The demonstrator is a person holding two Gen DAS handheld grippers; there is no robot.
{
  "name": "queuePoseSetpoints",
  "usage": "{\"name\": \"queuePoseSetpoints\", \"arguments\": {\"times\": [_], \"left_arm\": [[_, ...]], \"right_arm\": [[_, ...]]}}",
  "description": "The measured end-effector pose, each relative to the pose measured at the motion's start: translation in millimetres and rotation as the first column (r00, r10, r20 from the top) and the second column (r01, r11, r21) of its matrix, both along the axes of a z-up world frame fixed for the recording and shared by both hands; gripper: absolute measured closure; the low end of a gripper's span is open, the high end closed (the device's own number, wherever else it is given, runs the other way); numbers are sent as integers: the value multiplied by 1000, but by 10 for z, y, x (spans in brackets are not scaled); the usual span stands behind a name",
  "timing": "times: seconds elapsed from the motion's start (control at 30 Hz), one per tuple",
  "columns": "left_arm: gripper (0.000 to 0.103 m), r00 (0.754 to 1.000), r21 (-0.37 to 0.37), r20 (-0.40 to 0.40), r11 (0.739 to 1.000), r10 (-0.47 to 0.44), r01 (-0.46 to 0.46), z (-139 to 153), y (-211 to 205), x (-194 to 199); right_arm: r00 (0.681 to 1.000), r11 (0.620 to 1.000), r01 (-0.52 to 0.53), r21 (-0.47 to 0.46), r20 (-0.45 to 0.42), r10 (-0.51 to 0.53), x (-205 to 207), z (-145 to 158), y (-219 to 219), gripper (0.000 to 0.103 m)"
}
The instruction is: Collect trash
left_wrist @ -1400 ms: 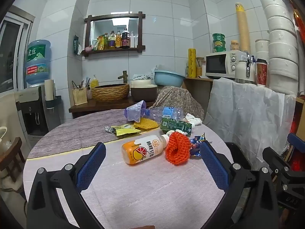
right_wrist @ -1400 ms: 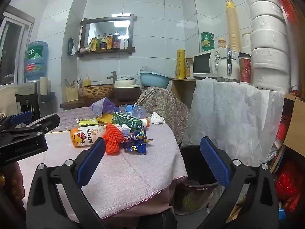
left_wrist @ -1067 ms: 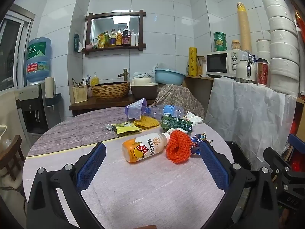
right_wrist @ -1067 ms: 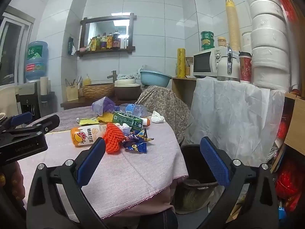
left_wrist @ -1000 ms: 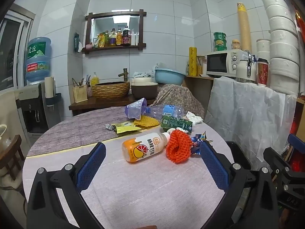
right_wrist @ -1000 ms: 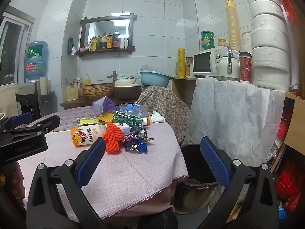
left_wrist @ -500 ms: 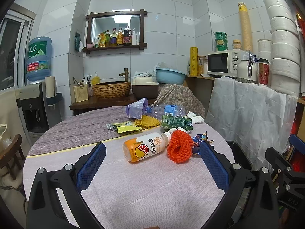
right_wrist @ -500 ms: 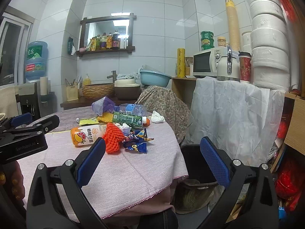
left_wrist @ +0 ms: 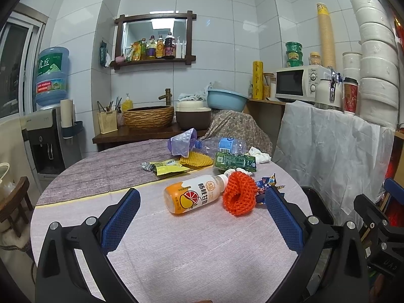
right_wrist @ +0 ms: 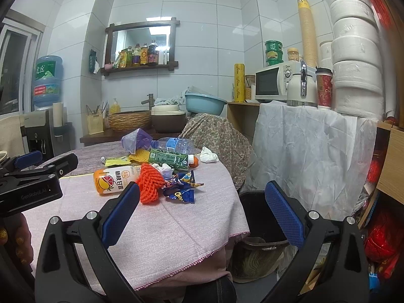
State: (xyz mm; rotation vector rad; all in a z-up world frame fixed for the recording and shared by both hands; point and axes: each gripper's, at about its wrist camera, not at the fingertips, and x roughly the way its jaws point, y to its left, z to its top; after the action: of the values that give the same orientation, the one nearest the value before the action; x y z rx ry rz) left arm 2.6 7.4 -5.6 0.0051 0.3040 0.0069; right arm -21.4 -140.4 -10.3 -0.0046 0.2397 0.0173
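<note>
Both hand-held grippers hang spread wide with nothing between their blue pads: the left gripper (left_wrist: 202, 212) over the near part of the round table (left_wrist: 176, 252), the right gripper (right_wrist: 202, 207) past the table's edge, above the black bin (right_wrist: 255, 217) on the floor beside it. Compared with the frames from about a second ago, hardly anything differs; the left view has crept slightly, so the litter sits a touch higher and to the right, and no item has been shifted.

On the pale tablecloth the trash lies in one cluster. The orange drink bottle (left_wrist: 193, 197) lies on its side, long axis running from near left to far right in the left view, white cap toward the orange foam net (left_wrist: 240, 197), which touches it. Behind them a green carton (left_wrist: 234, 161) lies flat, and a clear water bottle (left_wrist: 222, 145) lies on its side beyond that. Yellow wrappers (left_wrist: 166, 168) sit left of the carton, and blue snack wrappers (right_wrist: 180, 189) lie just right of the net.
</note>
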Motion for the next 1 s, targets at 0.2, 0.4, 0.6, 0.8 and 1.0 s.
{"name": "queuePoseSetpoints", "arguments": {"times": [0.2,0.4,0.6,0.8,1.0], "left_arm": [[5,1000,-3,-4,1000,1,-1,16,23,14],[5,1000,-2,-8,1000,-1,1,17,42,23],[5,1000,-9,-9,1000,3,-3,13,84,19],[5,1000,-4,-11,1000,3,-3,-9,42,29],[5,1000,-7,-12,1000,1,-1,-4,44,30]], "right_arm": [[1000,1000,0,1,0,0,4,4,0,5],[1000,1000,-1,2,-2,1,-10,5,0,5],[1000,1000,-1,2,-5,1,-8,6,9,5],[1000,1000,-2,3,-5,2,-7,6,8,5],[1000,1000,-2,4,-7,2,-5,7,5,5]]}}
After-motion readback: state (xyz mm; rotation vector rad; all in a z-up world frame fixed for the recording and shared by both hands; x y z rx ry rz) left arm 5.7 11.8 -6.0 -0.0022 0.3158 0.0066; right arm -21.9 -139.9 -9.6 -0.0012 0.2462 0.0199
